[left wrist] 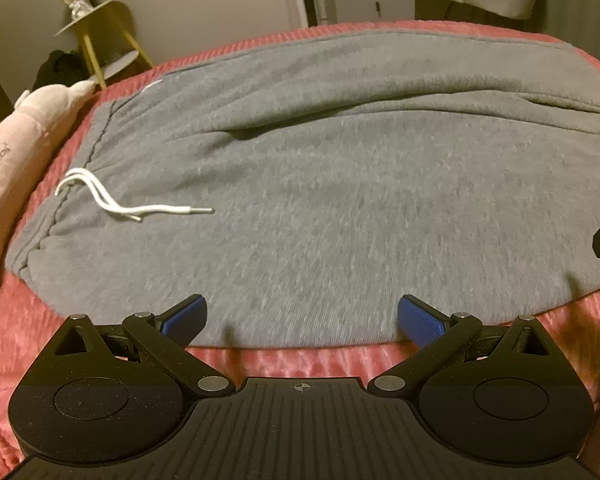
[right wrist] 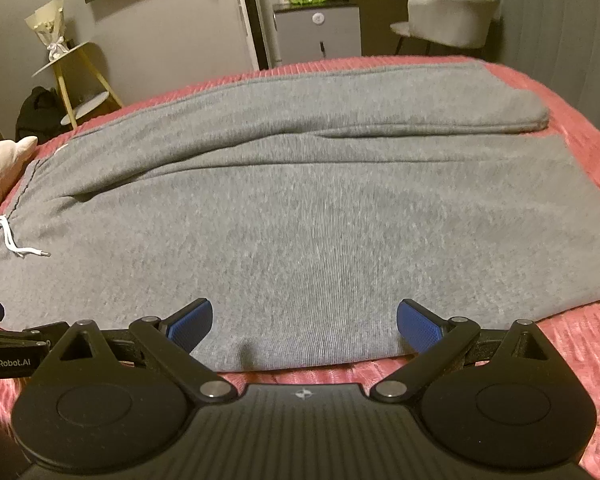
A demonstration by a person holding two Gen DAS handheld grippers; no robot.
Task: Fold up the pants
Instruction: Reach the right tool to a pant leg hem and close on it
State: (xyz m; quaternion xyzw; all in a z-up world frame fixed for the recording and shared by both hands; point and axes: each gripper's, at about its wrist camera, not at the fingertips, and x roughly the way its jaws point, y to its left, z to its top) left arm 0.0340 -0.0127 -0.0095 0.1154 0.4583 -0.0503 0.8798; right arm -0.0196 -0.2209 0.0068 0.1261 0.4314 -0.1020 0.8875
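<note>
Both tools, left (left wrist: 302, 322) and right (right wrist: 304, 326), gape over the pants (left wrist: 340, 200): soft, limp fleece, likely best pinched at the near edge.

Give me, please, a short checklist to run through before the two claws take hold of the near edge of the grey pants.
1. Left claw open, blue pads apart over the near hem: ok.
2. Right claw open, holding nothing: ok.
3. Grey pants lie spread on the pink bedspread, one leg beyond the other: ok.
4. Near edge reachable, showing just ahead of both claws: ok.
5. White drawstring lies loose on the fabric by the waistband, away from both claws: ok.
6. Fabric smooth: not ok, a fold runs between the legs.
</note>
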